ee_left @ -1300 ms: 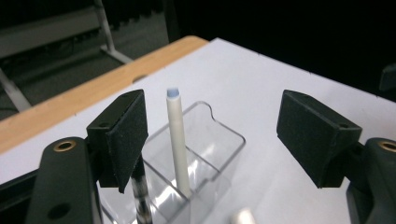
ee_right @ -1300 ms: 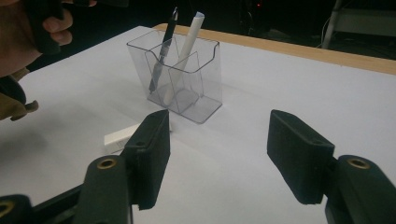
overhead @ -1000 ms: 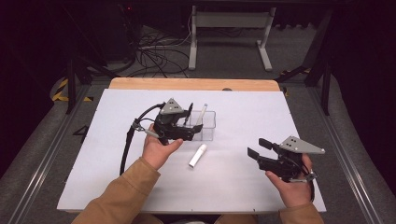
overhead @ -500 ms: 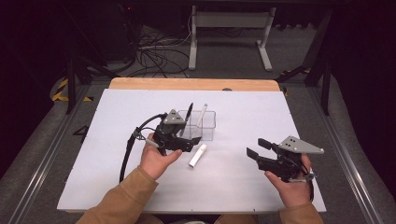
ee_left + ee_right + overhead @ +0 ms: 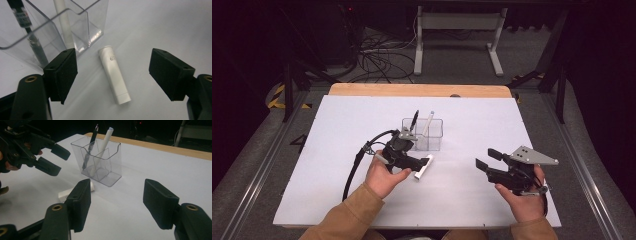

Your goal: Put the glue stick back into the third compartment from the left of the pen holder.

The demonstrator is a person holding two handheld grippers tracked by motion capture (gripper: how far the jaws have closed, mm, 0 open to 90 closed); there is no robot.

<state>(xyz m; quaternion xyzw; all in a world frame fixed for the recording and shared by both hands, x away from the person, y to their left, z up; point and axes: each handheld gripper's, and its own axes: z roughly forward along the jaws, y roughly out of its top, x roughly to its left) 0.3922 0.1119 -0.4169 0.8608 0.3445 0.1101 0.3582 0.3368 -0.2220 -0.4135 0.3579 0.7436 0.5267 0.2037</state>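
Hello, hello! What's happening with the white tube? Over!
Left gripper open over white tube, not touching. Right gripper open, empty. Tube flat beside clear holder. Nothing in the way.

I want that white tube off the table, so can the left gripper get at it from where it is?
Probably yes: the left gripper has open jaws either side of the white tube, with nothing between; the clear holder stands just beside.

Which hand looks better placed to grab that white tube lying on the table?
The left gripper: its open jaws hang right over the white tube. The right gripper sits off to the side.
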